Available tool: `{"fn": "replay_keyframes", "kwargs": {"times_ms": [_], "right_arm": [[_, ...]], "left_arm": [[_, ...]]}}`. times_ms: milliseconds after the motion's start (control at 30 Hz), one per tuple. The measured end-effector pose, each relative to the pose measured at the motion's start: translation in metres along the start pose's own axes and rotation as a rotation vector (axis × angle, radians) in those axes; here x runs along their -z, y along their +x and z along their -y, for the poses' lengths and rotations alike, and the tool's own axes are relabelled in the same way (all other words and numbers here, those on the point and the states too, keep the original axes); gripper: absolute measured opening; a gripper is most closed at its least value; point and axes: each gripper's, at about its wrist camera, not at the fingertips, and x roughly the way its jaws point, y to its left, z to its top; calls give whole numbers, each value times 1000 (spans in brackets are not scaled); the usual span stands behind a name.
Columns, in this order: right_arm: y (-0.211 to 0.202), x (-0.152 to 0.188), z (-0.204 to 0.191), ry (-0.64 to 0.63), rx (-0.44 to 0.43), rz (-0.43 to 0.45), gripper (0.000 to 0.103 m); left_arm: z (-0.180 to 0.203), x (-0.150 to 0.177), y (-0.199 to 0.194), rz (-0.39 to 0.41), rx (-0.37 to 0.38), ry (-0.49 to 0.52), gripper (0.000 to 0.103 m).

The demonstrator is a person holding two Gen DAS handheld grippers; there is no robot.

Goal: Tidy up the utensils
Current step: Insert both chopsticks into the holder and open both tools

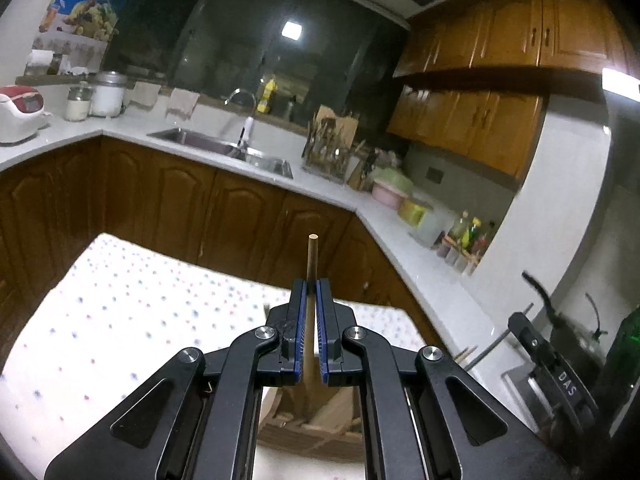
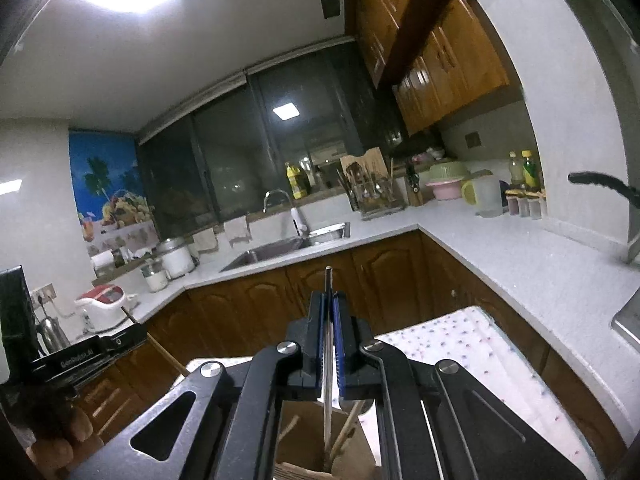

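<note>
My left gripper (image 1: 311, 286) is shut on a wooden utensil handle (image 1: 311, 256) that stands upright between its pads. Its lower end reaches down into a wooden utensil holder (image 1: 312, 428) below the jaws. My right gripper (image 2: 328, 300) is shut on a thin metal utensil handle (image 2: 328, 280), also upright. It runs down into the same kind of wooden holder (image 2: 304, 456), where other wooden handles (image 2: 348, 428) lean. The left gripper's body shows at the left of the right wrist view (image 2: 88, 354), and the right gripper's body at the right of the left wrist view (image 1: 560, 376).
A table with a dotted white cloth (image 1: 120, 320) lies under both grippers, also in the right wrist view (image 2: 472, 360). Beyond it stand brown cabinets (image 1: 240, 216), a white L-shaped counter (image 2: 520, 256), a sink (image 1: 224, 148), a utensil rack (image 1: 330, 148) and a rice cooker (image 2: 104, 304).
</note>
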Motion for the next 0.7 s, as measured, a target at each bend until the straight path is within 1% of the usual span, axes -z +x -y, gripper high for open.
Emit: {"fn": "replay_keyframes", "kwargs": {"times_ms": [100,333,400,533,700], "right_arm": [[11,14,3,2,5,-35,4],[24,40,10,8,3,-125,5],[28,46,12,8,2,-151,5],[31,49,15,17,8,-175,5],[32,49,15,18,11,-181,5]], "left_arm": [[-1,12,8,-31,-4,10,4],[-5,28,22,-100,-18,19,4],[-5,30,23,-109,-19,21,4],[-4,31,23,-111,-23,23,4],[-4,30,23,-112,-24,24,4]]}}
